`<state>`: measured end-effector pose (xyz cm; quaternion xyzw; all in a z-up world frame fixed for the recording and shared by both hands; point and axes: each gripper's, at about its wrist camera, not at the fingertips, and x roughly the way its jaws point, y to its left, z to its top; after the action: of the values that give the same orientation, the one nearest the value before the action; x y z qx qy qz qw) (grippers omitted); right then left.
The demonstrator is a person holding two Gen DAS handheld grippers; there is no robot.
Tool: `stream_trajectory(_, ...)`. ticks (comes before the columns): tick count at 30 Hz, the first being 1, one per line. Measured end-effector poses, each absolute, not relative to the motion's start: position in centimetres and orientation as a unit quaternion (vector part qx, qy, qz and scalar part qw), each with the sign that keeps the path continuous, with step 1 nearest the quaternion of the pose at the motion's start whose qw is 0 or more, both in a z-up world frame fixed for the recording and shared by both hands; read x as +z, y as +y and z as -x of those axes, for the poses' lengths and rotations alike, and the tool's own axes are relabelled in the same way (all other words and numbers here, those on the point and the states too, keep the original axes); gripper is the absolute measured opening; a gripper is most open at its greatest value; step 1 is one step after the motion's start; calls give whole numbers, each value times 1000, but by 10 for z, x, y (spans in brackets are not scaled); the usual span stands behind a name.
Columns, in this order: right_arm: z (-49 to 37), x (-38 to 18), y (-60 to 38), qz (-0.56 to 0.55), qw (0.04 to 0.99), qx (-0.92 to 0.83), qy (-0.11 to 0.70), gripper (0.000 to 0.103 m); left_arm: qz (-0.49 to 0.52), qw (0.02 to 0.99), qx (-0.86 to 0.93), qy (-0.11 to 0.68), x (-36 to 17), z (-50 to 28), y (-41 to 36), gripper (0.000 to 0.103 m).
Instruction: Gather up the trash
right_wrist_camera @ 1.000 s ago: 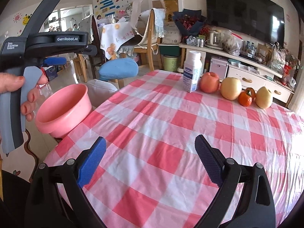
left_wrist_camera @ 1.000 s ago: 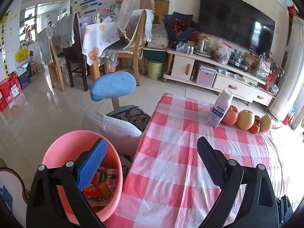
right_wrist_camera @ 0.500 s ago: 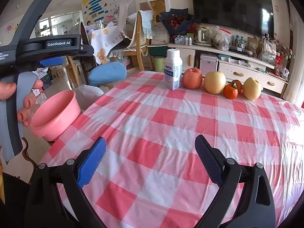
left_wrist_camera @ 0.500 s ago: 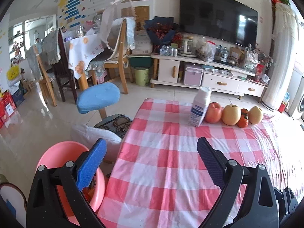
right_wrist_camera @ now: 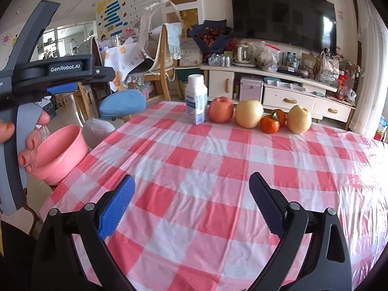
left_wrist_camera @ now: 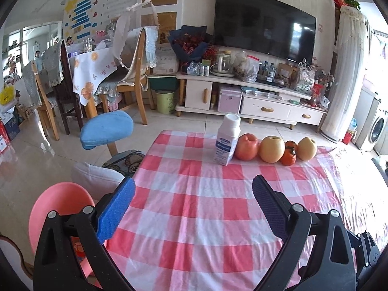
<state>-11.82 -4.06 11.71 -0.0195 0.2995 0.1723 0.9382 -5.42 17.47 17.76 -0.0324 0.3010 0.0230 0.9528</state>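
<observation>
Pink basin (left_wrist_camera: 60, 201): round, plastic, off the tabletop's (left_wrist_camera: 194, 206) left edge; printed wrappers visible inside behind the left finger. Basin sits at 9 o'clock of the left hand-held gripper (left_wrist_camera: 192, 205), partly hidden by its blue pad. From the right wrist view the basin (right_wrist_camera: 61, 154) lies at 10 o'clock of the right hand-held gripper (right_wrist_camera: 191, 202), well apart. Left hand-held gripper: jaws spread wide, nothing between them, over red-checked cloth. Right hand-held gripper: likewise wide, holding nothing. White bottle (right_wrist_camera: 197, 99) and fruit row (right_wrist_camera: 249, 114) at 12 o'clock, far edge.
</observation>
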Motion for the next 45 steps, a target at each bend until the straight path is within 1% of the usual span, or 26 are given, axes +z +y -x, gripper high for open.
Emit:
stream_trajectory(24,121,131,-121,-9,958,99,269,96,55,952,-44,298,174,54,87,96)
stream_trajectory(33,123,137,-155,-33,962,75,260,96,-10,959,-24,281,173,61,40,96)
stream_trajectory(45,129,143,-176,-19,970,40,241,96,-38,962,-30,269,167,69,5,96)
